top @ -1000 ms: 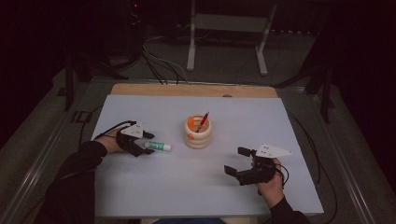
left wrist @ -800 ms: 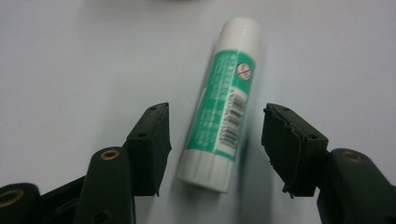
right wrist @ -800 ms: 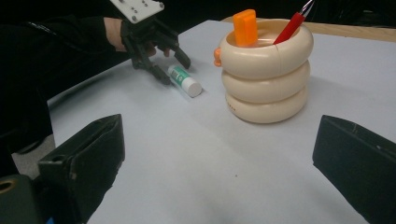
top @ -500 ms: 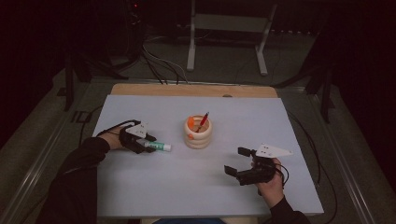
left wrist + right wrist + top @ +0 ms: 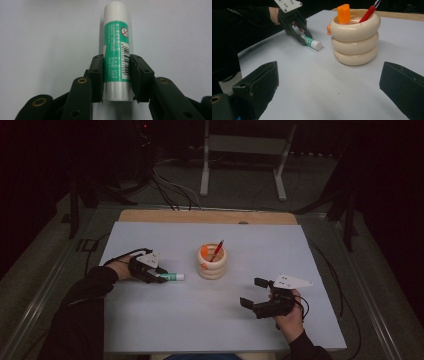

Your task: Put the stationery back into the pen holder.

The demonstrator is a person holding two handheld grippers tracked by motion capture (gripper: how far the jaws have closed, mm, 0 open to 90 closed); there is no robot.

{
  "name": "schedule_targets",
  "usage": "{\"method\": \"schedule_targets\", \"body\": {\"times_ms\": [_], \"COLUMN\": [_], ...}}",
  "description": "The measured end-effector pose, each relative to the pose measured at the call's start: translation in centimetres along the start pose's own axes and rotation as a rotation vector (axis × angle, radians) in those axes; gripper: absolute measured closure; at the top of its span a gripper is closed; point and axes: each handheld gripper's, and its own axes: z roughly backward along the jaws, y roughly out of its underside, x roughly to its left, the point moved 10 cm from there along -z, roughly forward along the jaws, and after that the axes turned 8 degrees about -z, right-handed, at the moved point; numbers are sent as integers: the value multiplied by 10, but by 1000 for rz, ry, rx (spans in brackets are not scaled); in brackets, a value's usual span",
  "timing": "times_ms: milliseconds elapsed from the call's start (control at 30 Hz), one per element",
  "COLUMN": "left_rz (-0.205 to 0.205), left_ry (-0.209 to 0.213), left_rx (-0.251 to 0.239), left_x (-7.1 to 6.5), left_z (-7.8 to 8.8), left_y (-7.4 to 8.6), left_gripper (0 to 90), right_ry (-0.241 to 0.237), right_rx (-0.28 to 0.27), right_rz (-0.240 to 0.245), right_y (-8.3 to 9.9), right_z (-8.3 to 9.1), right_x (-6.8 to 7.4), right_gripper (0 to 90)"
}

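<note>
A green-and-white glue stick (image 5: pixel 173 277) (image 5: pixel 116 50) (image 5: pixel 312 43) lies flat on the pale table (image 5: pixel 190 325), left of a cream ringed pen holder (image 5: pixel 212 266) (image 5: pixel 355 40). My left gripper (image 5: pixel 161 276) (image 5: pixel 116 61) (image 5: pixel 303 37) has just been closing its jaws, and the pads now press both sides of the stick's lower body. In the holder stand a red pen (image 5: pixel 218 248) (image 5: pixel 369 13) and an orange item (image 5: pixel 204 253) (image 5: pixel 343 13). At the front right my right gripper (image 5: pixel 251 292) (image 5: pixel 329 71) stands open with nothing between its fingers, facing the holder.
A wooden strip (image 5: pixel 200 216) runs along the table's far edge. Beyond it are a metal stand (image 5: pixel 242 150) and cables on the floor. Bare tabletop lies between the two grippers and in front of the holder.
The left gripper's jaws have closed in around the glue stick. Both hands, the glue stick and the holder have stayed in place.
</note>
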Motion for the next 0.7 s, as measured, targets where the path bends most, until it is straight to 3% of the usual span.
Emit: {"method": "schedule_targets", "body": {"times_ms": [367,533,700], "left_rz": [15,47,80], "left_ry": [-25,-39,-38], "left_rx": [-104,-156,-177], "left_x": [-7,-12,-18], "left_z": [13,19,22], "left_y": [-29,-40,-50], "left_gripper": [668,668,668], "right_ry": [2,1,-1], "right_rx": [-7,-10,-8], "right_rz": [-3,-3,-2], "right_y": [-2,-2,-2], "right_z": [2,2,1], "right_x": [-1,0,1], "right_gripper": [23,23,23]}}
